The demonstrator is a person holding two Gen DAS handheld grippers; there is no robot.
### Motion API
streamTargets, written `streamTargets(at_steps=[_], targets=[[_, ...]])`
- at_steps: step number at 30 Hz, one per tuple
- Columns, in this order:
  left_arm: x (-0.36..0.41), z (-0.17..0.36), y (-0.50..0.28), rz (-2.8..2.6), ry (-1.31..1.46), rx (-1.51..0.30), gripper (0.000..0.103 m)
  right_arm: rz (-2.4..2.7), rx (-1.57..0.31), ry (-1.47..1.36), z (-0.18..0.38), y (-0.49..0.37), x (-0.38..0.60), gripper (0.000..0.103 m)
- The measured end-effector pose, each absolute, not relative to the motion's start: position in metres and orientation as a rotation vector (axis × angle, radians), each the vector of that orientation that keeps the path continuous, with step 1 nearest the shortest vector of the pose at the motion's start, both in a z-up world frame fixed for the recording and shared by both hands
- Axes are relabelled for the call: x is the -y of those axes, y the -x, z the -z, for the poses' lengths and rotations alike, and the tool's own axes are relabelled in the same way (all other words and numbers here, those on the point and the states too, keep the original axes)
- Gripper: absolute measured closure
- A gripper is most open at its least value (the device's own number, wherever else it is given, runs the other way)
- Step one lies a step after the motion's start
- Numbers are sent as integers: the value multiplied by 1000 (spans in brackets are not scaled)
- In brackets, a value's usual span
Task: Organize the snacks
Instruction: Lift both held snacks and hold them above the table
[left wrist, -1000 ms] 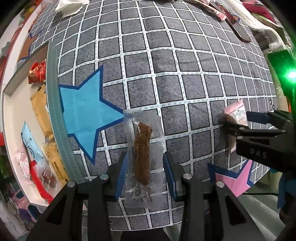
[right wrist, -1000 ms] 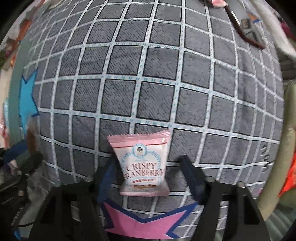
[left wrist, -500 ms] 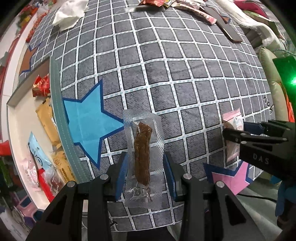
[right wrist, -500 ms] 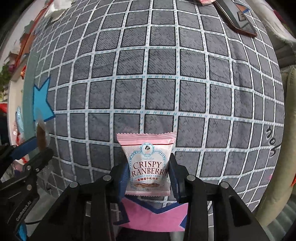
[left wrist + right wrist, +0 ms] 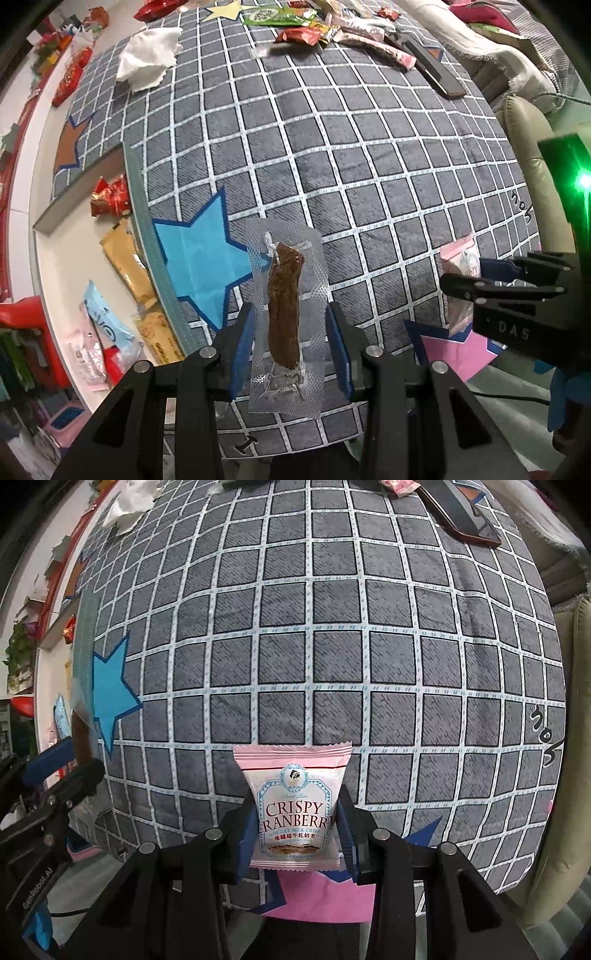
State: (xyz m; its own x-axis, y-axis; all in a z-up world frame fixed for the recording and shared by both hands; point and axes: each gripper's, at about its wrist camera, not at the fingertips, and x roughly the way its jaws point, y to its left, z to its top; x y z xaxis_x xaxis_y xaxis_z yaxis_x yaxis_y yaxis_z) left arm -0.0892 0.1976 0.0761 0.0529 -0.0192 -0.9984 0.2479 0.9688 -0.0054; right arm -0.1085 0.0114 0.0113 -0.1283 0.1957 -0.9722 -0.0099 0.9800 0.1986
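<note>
My left gripper [image 5: 290,347] is shut on a clear packet with a brown meat stick [image 5: 284,306] and holds it above the grey checked cloth [image 5: 332,147]. My right gripper [image 5: 295,834] is shut on a pink Crispy Cranberry packet [image 5: 293,808] and holds it above the same cloth; that packet also shows at the right of the left wrist view [image 5: 460,266]. A white tray [image 5: 70,266] at the left holds several snack packets, among them a gold one [image 5: 125,258] and a red one [image 5: 110,195].
A pile of loose snacks [image 5: 317,26] lies at the cloth's far edge, with a white crumpled cloth [image 5: 147,59] at far left and a dark flat case [image 5: 432,66] at far right. A beige cushion [image 5: 528,147] borders the right side.
Both grippers have risen away from the cloth with their packets. The right gripper closed on the pink packet about a second ago.
</note>
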Motion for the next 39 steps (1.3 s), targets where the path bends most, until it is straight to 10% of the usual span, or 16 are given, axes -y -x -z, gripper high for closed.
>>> streamTargets(at_steps=[39], targets=[[-233, -129, 67, 172, -197, -1347, 61, -282, -1572, -98, -165, 98, -77, 62]])
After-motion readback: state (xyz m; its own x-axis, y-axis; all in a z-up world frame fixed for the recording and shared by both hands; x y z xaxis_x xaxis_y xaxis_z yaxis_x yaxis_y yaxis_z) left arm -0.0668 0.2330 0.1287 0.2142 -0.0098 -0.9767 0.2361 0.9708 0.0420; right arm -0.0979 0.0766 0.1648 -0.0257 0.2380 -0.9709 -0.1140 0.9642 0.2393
